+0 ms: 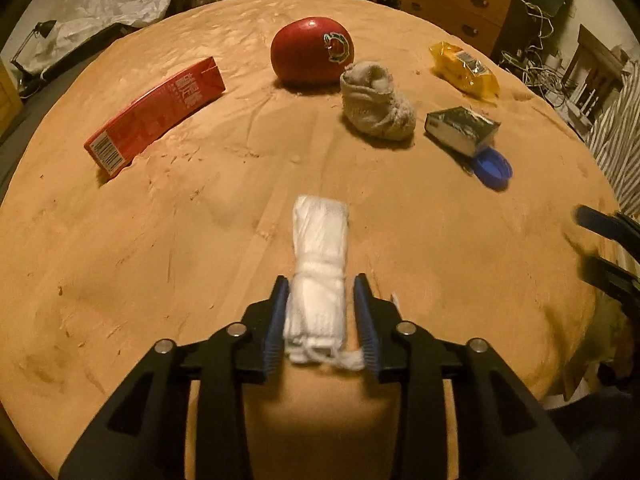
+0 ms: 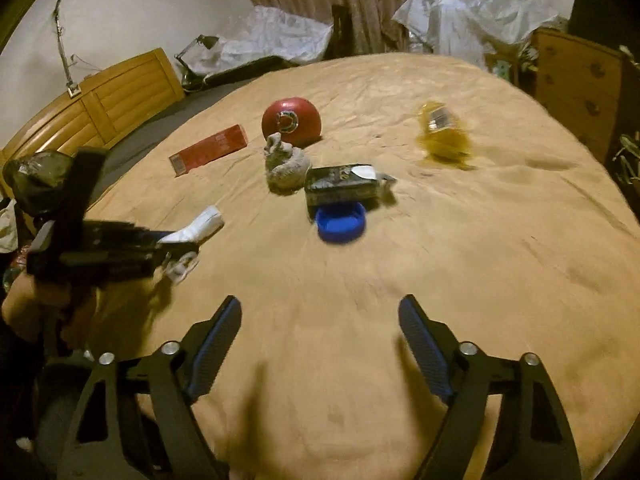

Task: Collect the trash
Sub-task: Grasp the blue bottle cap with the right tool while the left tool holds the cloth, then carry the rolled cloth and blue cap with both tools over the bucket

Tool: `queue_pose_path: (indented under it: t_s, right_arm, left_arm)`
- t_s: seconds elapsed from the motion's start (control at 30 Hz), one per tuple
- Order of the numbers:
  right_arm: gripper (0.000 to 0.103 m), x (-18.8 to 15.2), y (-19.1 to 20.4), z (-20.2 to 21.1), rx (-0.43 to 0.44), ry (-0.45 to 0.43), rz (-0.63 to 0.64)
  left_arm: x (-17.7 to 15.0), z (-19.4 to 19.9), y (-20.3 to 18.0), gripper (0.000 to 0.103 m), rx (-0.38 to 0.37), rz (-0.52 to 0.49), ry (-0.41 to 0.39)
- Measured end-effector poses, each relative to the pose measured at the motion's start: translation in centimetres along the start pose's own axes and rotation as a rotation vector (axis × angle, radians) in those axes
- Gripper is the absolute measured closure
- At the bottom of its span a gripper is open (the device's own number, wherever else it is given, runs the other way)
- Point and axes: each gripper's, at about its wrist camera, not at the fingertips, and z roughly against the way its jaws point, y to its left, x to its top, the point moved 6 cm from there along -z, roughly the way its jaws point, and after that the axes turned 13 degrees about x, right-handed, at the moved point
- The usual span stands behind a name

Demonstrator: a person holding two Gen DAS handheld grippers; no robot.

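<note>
Left tool [image 1: 320, 312] squeezing the white sock [image 1: 318, 276] low in frame, barely; it could slip. Right tool [image 2: 320, 344] gapes empty.

Home bedroom: bed [image 2: 400, 280], dresser [image 1: 456, 4], curtains [image 2: 360, 0].

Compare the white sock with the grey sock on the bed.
The white sock is clean white and folded long and flat; the grey sock is dingy and bunched into a lump. The white sock sits between the left gripper fingers; the grey sock lies untouched beside the red ball. Both are knit.
</note>
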Motion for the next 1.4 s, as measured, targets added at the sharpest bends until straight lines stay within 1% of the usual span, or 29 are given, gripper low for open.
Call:
queue_pose_path:
  t_s: [0.03, 0.07, 0.13, 0.33, 0.47, 0.5, 0.57, 0.63, 0.7, 0.73, 0.83, 0.87, 1.03, 1.2, 1.3, 1.4]
  right_arm:
    - [0.029, 0.8, -0.4, -1.3, 0.002, 0.007, -0.015]
    - [0.029, 1.2, -0.7, -1.9, 0.002, 0.01, -0.021]
    - [0.029, 2.5, -1.3, -3.5, -0.007, 0.013, -0.027]
    - [0.029, 4.6, -1.6, -6.3, -0.028, 0.033, 0.003]
    - [0.029, 5.2, -1.9, -7.5, -0.047, 0.037, 0.012]
    - [0.031, 5.3, -2.0, -7.9, -0.059, 0.04, 0.021]
    - [0.035, 5.5, -2.1, -8.2, -0.076, 0.042, 0.029]
    - [0.051, 5.7, -2.3, -8.3, -0.109, 0.043, 0.03]
    - [0.058, 5.5, -2.6, -8.3, -0.139, 0.041, 0.026]
    - [0.061, 5.3, -2.6, -8.1, -0.144, 0.039, 0.026]
    - [0.061, 4.3, -2.0, -7.2, -0.143, 0.036, 0.034]
    - [0.061, 4.0, -1.8, -6.9, -0.141, 0.035, 0.033]
    - [0.062, 1.9, -0.2, -4.4, -0.136, 0.014, 0.038]
    - [0.062, -0.1, 1.6, -1.3, -0.129, -0.034, 0.022]
    - [0.062, -0.6, 2.9, 0.8, -0.131, -0.073, 0.024]
    - [0.062, -0.6, 4.6, 3.1, -0.134, -0.126, 0.039]
  left_arm:
    - [0.2, -0.2, 0.0, 0.064, -0.001, 0.004, -0.002]
    - [0.3, -0.3, 0.0, 0.061, -0.001, 0.009, -0.003]
    - [0.5, -0.4, 0.0, 0.06, 0.0, 0.009, -0.008]
    - [0.3, -0.6, 0.5, 0.059, -0.022, 0.003, -0.023]
    - [0.1, -0.5, 0.4, 0.059, -0.006, 0.0, -0.04]
    - [0.0, -0.5, 0.3, 0.059, 0.0, 0.003, -0.044]
    - [-0.1, -0.4, 0.2, 0.059, 0.013, 0.006, -0.055]
    - [-0.2, -0.3, 0.2, 0.059, 0.019, 0.013, -0.065]
    - [-0.2, -0.2, 0.2, 0.062, 0.024, 0.017, -0.074]
    - [-0.3, -0.1, 0.2, 0.066, 0.026, 0.021, -0.078]
    - [-0.5, 0.1, 0.3, 0.076, 0.02, 0.034, -0.083]
    - [-0.6, 0.2, 0.3, 0.078, 0.02, 0.039, -0.084]
    - [-1.3, 1.0, 0.1, 0.078, 0.032, 0.048, -0.092]
    - [-2.0, 2.9, -0.1, 0.078, 0.029, 0.07, -0.118]
    - [-2.1, 5.4, -0.7, 0.078, 0.047, 0.07, -0.17]
    - [-2.1, 8.4, -1.3, 0.078, 0.044, 0.08, -0.234]
